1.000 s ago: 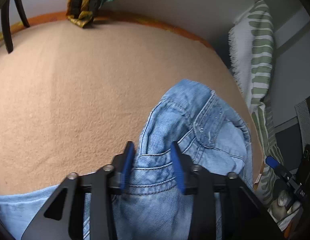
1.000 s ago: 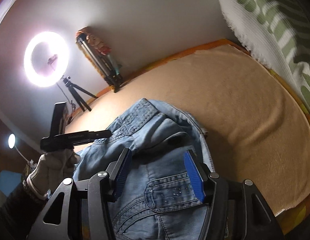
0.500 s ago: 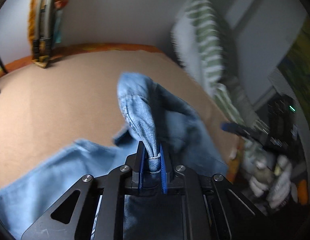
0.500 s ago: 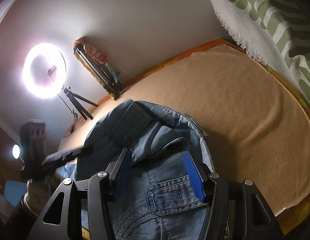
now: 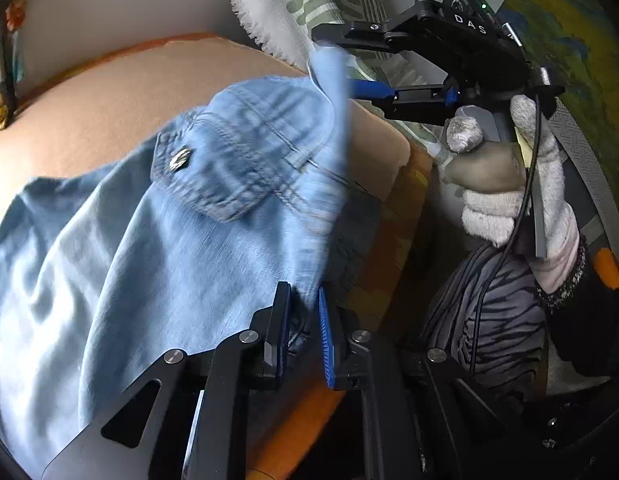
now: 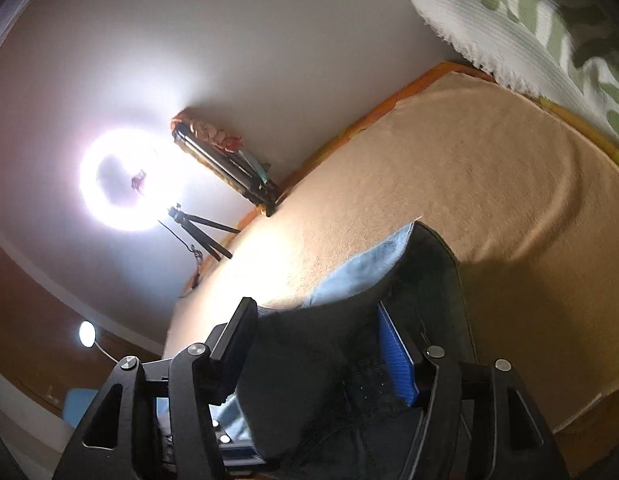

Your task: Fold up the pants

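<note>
Left gripper (image 5: 303, 334): blue pads close together, clamped on a bunched edge of the blue denim pants (image 5: 157, 240). From the pinch the cloth rises and spreads left and away over the tan blanket (image 5: 101, 92); a flapped pocket with a metal button faces up, motion-blurred.

Right gripper (image 6: 321, 344): jaws wide and opening. Denim lies between them in shadow, draped close to the lens; cannot tell whether either pad presses on it. In the left wrist view the right gripper's blue finger sits at the raised far edge of the pants, and a gloved hand (image 5: 517, 184) holds its handle.

Beyond: blanket bare up to the wall, green-patterned pillow (image 6: 529, 20) at right, lit ring light (image 6: 129, 184) on a tripod.
</note>
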`<state>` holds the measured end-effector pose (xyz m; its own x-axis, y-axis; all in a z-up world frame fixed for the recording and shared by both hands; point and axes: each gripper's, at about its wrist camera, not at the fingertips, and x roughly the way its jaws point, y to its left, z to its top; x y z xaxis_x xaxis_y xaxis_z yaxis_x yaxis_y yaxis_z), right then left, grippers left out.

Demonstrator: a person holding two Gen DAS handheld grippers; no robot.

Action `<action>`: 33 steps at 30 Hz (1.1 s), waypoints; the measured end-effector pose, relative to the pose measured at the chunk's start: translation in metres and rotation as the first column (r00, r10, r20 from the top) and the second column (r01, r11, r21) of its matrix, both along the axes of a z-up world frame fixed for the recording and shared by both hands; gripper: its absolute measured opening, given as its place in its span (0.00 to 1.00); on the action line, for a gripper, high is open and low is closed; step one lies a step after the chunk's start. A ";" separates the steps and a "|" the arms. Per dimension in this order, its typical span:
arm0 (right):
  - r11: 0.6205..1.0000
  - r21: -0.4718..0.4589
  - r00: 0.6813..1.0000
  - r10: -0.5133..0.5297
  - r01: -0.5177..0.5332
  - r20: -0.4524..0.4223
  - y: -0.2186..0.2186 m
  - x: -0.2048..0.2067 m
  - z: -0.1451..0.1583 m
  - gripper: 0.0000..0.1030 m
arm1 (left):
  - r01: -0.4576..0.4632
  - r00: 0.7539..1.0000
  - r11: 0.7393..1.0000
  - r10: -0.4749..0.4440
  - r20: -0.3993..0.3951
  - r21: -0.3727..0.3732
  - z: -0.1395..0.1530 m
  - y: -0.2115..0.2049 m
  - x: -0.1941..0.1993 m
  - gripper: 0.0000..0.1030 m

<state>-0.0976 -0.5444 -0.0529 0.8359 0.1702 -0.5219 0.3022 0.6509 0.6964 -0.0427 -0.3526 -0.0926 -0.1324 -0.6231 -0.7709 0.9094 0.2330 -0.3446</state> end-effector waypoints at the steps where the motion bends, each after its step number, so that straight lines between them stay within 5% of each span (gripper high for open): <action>1: 1.000 0.017 1.000 0.000 0.000 0.004 -0.002 -0.004 -0.002 0.63 | 0.006 1.000 1.000 -0.006 0.004 -0.004 0.001 0.003 -0.002 0.12; 7: 0.999 0.030 0.999 0.014 -0.012 -0.039 -0.007 -0.014 -0.010 0.64 | -0.034 0.999 0.999 0.034 0.016 -0.014 0.018 0.038 -0.001 0.25; 11: 0.998 -0.022 0.984 0.057 -0.061 -0.172 0.004 -0.005 -0.023 0.64 | -0.174 0.984 0.984 0.175 0.039 -0.027 0.033 0.087 0.025 0.25; 21: 0.978 -0.122 0.916 0.110 -0.168 -0.385 0.028 -0.011 -0.041 0.62 | -0.490 0.871 0.871 0.486 0.074 0.036 0.025 0.214 0.076 0.25; 23: 0.973 -0.118 0.908 0.136 -0.198 -0.396 0.033 -0.011 -0.043 0.51 | -0.504 0.863 0.861 0.501 0.062 0.069 0.013 0.219 0.076 0.25; 25: 0.964 -0.111 0.899 0.178 -0.240 -0.399 0.042 -0.008 -0.043 0.26 | -0.505 0.863 0.858 0.502 0.057 0.092 0.000 0.217 0.074 0.25; 28: 0.956 -0.096 0.897 0.221 -0.277 -0.382 0.057 -0.004 -0.036 0.00 | -0.510 0.860 0.852 0.509 0.046 0.114 -0.015 0.211 0.072 0.25; 30: 0.951 -0.102 0.901 0.238 -0.292 -0.364 0.065 -0.004 -0.022 0.00 | -0.514 0.858 0.850 0.513 0.041 0.118 -0.019 0.213 0.071 0.25; 33: 0.923 -0.251 0.903 0.181 -0.293 -0.389 0.067 -0.018 0.001 0.00 | -0.502 0.865 0.857 0.500 0.046 0.120 -0.019 0.214 0.067 0.25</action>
